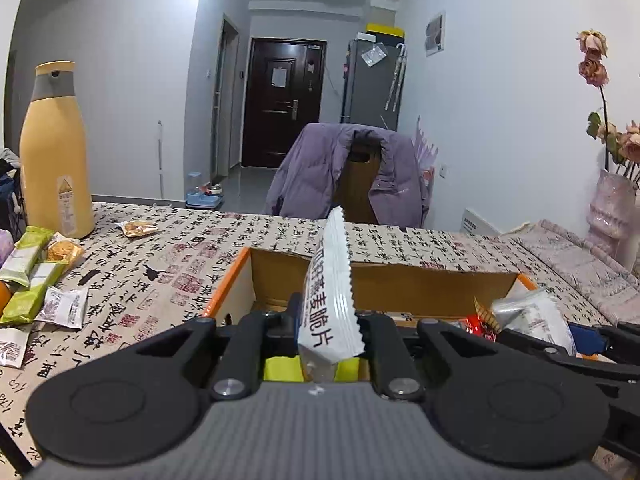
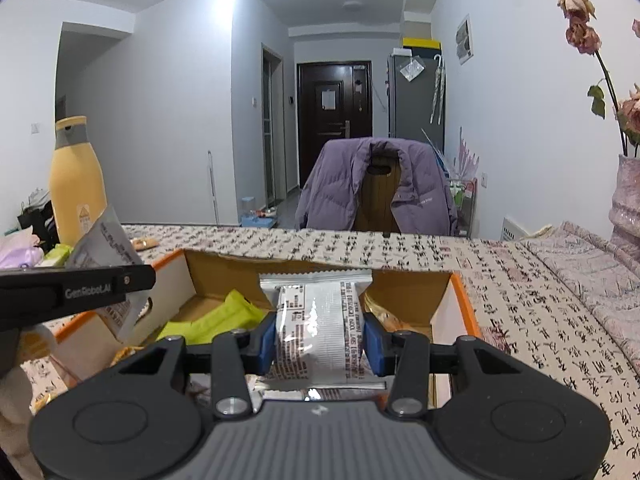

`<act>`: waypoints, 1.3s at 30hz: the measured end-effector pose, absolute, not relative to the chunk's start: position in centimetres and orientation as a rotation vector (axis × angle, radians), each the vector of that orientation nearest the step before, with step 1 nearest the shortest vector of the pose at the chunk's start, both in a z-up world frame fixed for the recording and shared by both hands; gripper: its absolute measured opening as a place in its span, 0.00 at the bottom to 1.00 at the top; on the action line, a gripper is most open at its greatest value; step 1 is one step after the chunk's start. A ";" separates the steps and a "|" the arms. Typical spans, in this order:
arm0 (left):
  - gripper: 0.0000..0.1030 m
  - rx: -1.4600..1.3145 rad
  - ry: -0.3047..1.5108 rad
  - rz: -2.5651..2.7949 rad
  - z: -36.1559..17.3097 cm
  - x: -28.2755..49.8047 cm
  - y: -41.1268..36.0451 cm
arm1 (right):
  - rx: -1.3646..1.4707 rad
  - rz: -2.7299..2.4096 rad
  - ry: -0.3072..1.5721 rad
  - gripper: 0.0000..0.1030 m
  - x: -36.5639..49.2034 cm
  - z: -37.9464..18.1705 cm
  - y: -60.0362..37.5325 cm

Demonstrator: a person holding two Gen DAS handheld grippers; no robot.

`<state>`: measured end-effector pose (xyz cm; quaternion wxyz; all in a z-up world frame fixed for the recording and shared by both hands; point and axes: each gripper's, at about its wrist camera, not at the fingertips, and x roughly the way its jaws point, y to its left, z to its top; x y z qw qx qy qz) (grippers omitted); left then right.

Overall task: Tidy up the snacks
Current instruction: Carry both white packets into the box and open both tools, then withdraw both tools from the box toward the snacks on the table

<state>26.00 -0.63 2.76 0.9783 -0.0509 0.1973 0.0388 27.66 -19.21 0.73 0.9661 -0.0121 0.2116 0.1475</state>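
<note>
My left gripper (image 1: 328,320) is shut on a white snack packet (image 1: 330,292) with black Chinese print, held upright on edge above the orange-rimmed cardboard box (image 1: 400,280). My right gripper (image 2: 320,338) is shut on a silver-white snack packet (image 2: 318,320) over the same box (image 2: 456,292). The left gripper and its packet also show in the right wrist view (image 2: 96,284), at the box's left side. The right gripper with its packet shows in the left wrist view (image 1: 536,316). A green packet (image 2: 216,318) and orange snacks lie inside the box.
Several loose snack packets (image 1: 36,280) lie on the calligraphy-print tablecloth at the left, next to a tall yellow bottle (image 1: 54,160). A chair with a purple jacket (image 1: 352,172) stands behind the table. A pink vase with dried roses (image 1: 612,208) stands at the right.
</note>
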 end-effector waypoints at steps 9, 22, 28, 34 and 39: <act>1.00 -0.143 0.302 0.107 3.0 24.4 -0.1 | 0.019 0.280 0.391 1.00 26.7 1.0 -20.2; 1.00 -0.146 0.287 0.128 3.9 24.1 -0.3 | 0.024 0.260 0.370 1.00 26.9 1.1 -20.7; 1.00 -0.151 0.265 0.130 5.4 22.9 -0.3 | 0.024 0.230 0.335 1.00 25.9 2.4 -20.9; 1.00 -0.159 0.260 0.110 6.6 21.3 -0.2 | 0.020 0.230 0.311 1.00 24.0 3.6 -21.6; 1.00 -0.147 0.270 0.091 6.7 19.8 -0.1 | 0.011 0.240 0.310 1.00 22.2 3.9 -22.0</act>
